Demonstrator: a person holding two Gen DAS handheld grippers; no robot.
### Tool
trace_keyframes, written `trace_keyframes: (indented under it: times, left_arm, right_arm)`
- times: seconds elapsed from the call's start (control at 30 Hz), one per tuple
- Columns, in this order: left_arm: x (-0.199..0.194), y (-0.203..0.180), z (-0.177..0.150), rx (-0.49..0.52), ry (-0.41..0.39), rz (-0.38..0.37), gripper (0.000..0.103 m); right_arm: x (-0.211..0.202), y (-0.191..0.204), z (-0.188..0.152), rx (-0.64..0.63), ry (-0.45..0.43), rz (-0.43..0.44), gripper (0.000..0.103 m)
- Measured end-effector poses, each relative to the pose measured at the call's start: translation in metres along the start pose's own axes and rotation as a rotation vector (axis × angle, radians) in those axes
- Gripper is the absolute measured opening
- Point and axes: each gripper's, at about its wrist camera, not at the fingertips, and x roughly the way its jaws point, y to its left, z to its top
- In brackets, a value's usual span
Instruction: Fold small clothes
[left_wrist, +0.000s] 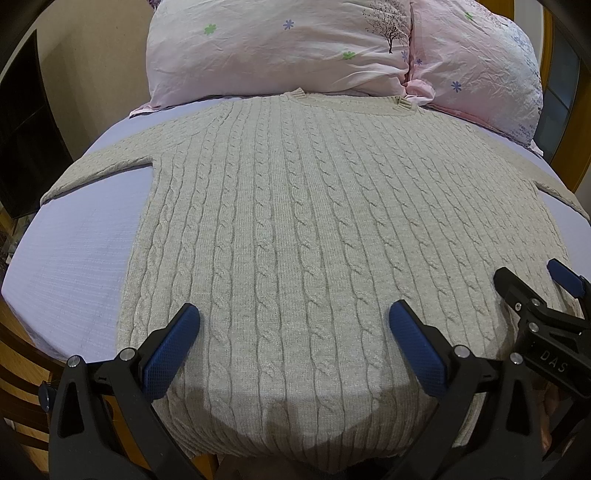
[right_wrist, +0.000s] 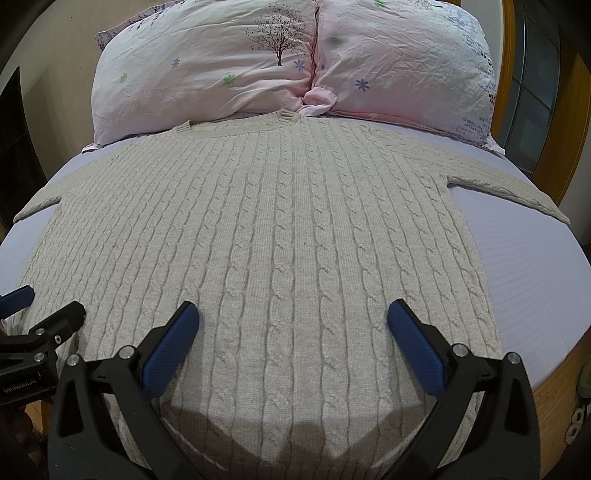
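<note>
Beige cable-knit sweater (left_wrist: 295, 221) spread flat and face up across lilac bed sheet (left_wrist: 74, 258), hem at 6 o'clock, ribbed collar (left_wrist: 402, 103) at 12 o'clock. Sleeves (left_wrist: 96, 166) stretched straight out toward 9 and 3 o'clock, right one (right_wrist: 509, 192) reaching near the mattress edge. Collar just touching the lower edge of two pink floral pillows (left_wrist: 277, 48), stacked side by side at 12 o'clock (right_wrist: 406, 62).

Left gripper (left_wrist: 293, 319) hanging over the hem, left of centre, jaws spread wide, blue pads (left_wrist: 173, 350) apart and clamped on nothing. Right gripper (right_wrist: 293, 319) over the hem, right of centre, jaws likewise wide and empty, its fingertip (left_wrist: 561, 277) showing at 3 o'clock in the left wrist view. Shadows of both tools falling on the knit at 6 o'clock.

Nothing lying on top of the sweater. Beyond the sheet: wooden bed frame (right_wrist: 565, 369) at 4 o'clock in the right wrist view, wood-framed glass door (right_wrist: 535, 92) at 2 o'clock, dark panel (left_wrist: 22, 129) at 9 o'clock in the left wrist view.
</note>
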Motion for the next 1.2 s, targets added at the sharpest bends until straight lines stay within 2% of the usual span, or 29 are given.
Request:
trace_keyframes:
  times: [0.53, 0.87, 0.93, 0.97, 1.03, 1.07, 1.1, 1.17, 1.2]
  left_arm:
    - [0.000, 0.000, 0.000, 0.000, -0.002, 0.000, 0.102]
    - [0.002, 0.001, 0.003, 0.009, 0.003, -0.003, 0.102]
    - [0.002, 0.002, 0.007, 0.021, 0.011, -0.014, 0.102]
    - [0.002, 0.005, 0.011, 0.022, 0.010, -0.024, 0.102]
    - [-0.001, 0.013, 0.017, 0.015, -0.024, -0.027, 0.102]
    - [-0.003, 0.017, 0.019, 0.009, -0.048, -0.027, 0.102]
    - [-0.006, 0.028, 0.026, -0.004, -0.107, -0.031, 0.102]
    - [-0.010, 0.043, 0.035, -0.023, -0.178, -0.053, 0.102]
    - [-0.010, 0.054, 0.042, -0.040, -0.211, -0.074, 0.102]
  right_arm:
    - [0.000, 0.001, 0.002, -0.006, 0.000, 0.001, 0.101]
    - [0.000, -0.012, 0.012, -0.036, -0.014, 0.060, 0.101]
    - [-0.010, -0.046, 0.027, 0.040, -0.087, 0.004, 0.101]
    - [-0.017, -0.074, 0.039, 0.108, -0.135, -0.033, 0.101]
    - [-0.021, -0.130, 0.059, 0.244, -0.175, -0.040, 0.101]
    - [-0.020, -0.154, 0.066, 0.306, -0.177, -0.030, 0.101]
    - [-0.014, -0.195, 0.075, 0.417, -0.165, -0.024, 0.101]
    - [0.001, -0.255, 0.086, 0.591, -0.116, -0.023, 0.101]
    - [0.012, -0.292, 0.088, 0.703, -0.098, 0.000, 0.093]
